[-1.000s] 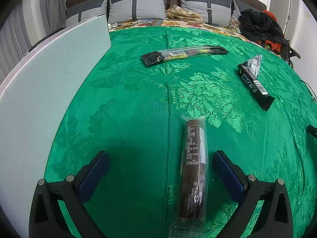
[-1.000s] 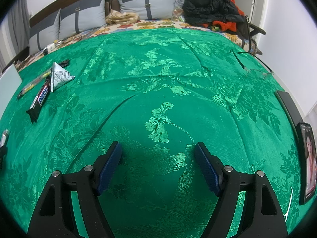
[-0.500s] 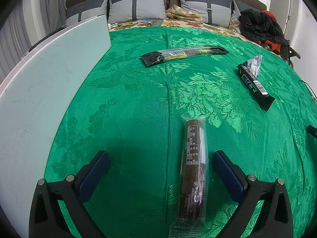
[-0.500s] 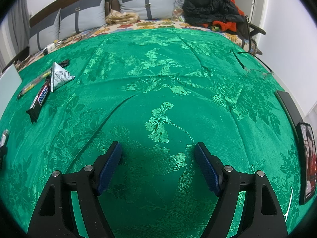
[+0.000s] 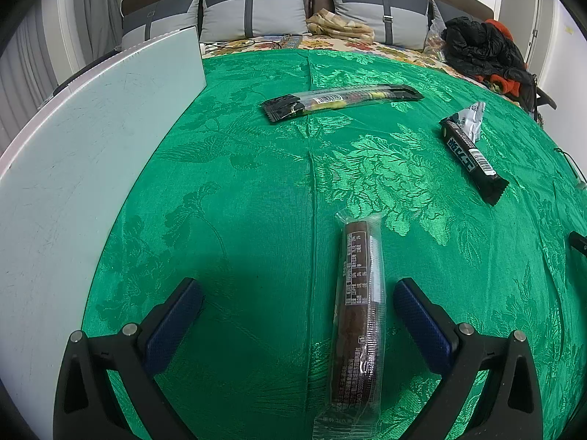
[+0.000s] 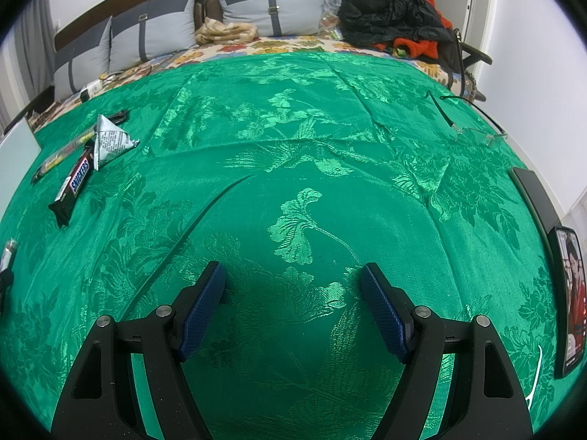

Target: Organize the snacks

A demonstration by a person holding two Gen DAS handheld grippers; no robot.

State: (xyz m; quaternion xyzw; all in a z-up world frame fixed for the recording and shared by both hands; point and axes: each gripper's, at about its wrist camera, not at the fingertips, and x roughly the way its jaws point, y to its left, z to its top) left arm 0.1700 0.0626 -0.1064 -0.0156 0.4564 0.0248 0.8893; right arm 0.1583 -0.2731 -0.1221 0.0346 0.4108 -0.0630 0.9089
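Holding your left tongs (image 5: 297,304) spread wide, you have them low over the green cloth (image 5: 234,198) with a clear-wrapped brown snack bar (image 5: 359,308) lying lengthwise between the fingers, nearer the right one and touching neither. Nothing has changed over the last second: both views match the earlier ones, so no grasp has begun and the sorting stands at its start.

Findings, left view:
- A long clear-and-black snack stick (image 5: 341,102) lies crosswise farther up the cloth.
- A Snickers bar (image 5: 469,154) lies to the right, with a small silver packet (image 5: 471,121) touching its far end.
- A pale board (image 5: 80,168) borders the cloth on the left; whether it is the collecting place I cannot tell.

Findings, right view:
- Your right tongs (image 6: 293,304) are also spread and hold nothing, over bare cloth well apart from every snack.
- A phone (image 6: 570,297) and a pair of glasses (image 6: 473,124) lie at the right edge.

Assessment: the brown bar is the likely first pick. Centre it between the fingers before closing, since the loose wrapper may slide.
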